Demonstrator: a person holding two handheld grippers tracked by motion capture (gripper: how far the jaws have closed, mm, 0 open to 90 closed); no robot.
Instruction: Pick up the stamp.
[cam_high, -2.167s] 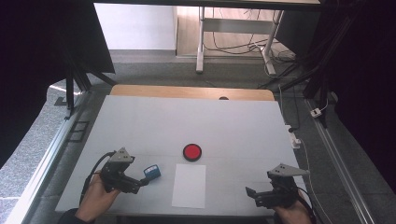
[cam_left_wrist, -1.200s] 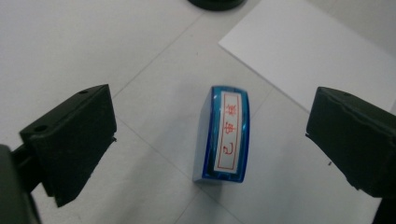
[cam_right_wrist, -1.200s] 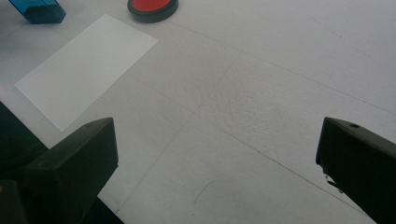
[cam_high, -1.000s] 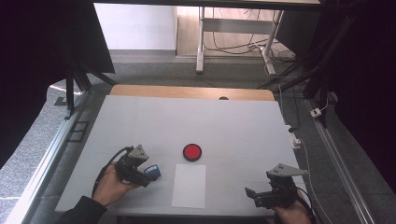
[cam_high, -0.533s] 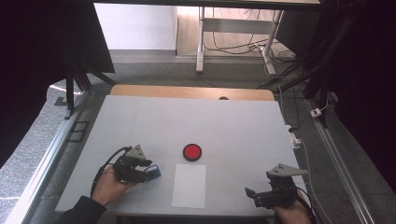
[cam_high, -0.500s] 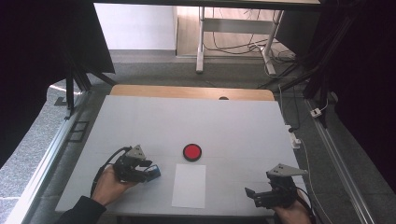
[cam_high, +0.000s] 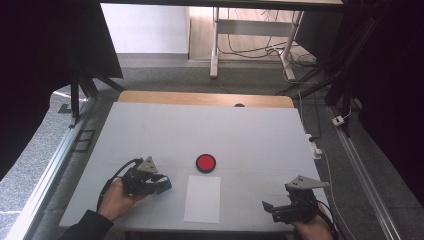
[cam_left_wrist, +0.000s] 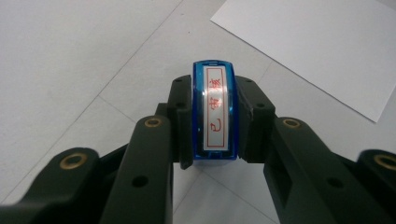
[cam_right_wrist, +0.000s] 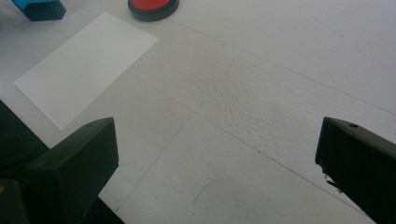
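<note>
A small blue stamp (cam_left_wrist: 215, 114) with a white label and red characters sits between the jaws of my left gripper (cam_left_wrist: 215, 119), which is shut on it. In the high view the left gripper (cam_high: 159, 183) holds the blue stamp (cam_high: 164, 183) at the table's near left, just left of a white sheet of paper (cam_high: 202, 198). A round red ink pad (cam_high: 205, 162) in a black case lies behind the paper. My right gripper (cam_high: 272, 209) rests open at the near right, nothing between its jaws. Its own view shows the paper (cam_right_wrist: 86, 65), the ink pad (cam_right_wrist: 153, 6) and the stamp (cam_right_wrist: 39, 9).
The grey table (cam_high: 250, 135) has a wooden strip along its far edge. A white power strip (cam_high: 315, 146) and cables lie off the right edge. A metal rail (cam_high: 55, 165) runs along the left side.
My left gripper moved right toward the blue stamp and shut on it. The right gripper stayed where it was.
</note>
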